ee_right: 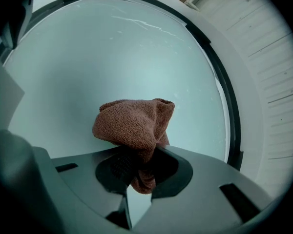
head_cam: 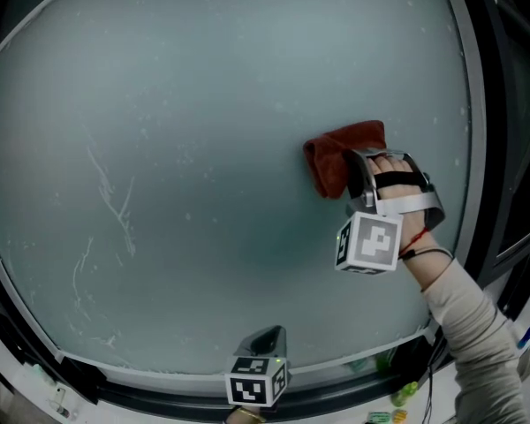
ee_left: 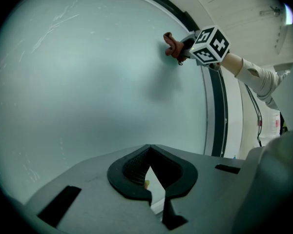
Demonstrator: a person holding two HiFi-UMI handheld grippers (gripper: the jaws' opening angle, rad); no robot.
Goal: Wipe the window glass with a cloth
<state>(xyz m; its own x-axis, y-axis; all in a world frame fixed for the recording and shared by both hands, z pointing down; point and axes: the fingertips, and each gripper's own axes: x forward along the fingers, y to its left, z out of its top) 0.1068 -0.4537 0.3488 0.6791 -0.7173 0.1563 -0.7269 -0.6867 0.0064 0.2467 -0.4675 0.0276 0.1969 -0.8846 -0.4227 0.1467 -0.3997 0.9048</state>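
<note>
Against the right side of a large pane of frosted, pale blue-green window glass [head_cam: 203, 148], a rust-brown cloth [head_cam: 340, 153] is bunched up and touching the surface, near the dark frame [head_cam: 479, 148] that borders the pane but apart from it. The right gripper [head_cam: 358, 177] has its jaws pinched on a fold of this cloth; the right gripper view shows the knitted fabric [ee_right: 136, 123] bulging out above the closed jaws of the gripper [ee_right: 139, 167], with a short tail hanging between them. A person's hand [head_cam: 397, 170] grips the tool from behind, a light beige sleeve [head_cam: 473, 325] runs down to the lower right corner, and a white cube with black square markers [head_cam: 369, 241] sits on the tool's underside. The left gripper [head_cam: 265, 338] is low at the bottom centre, close to the lower edge of the glass and well apart from the cloth; in its own view the jaws of this gripper [ee_left: 156, 172] are pressed together with nothing between them. Thin whitish streaks [head_cam: 115, 201] mark the left part of the pane. White panelled wall [ee_right: 276, 57] lies beyond the frame on the right.
</note>
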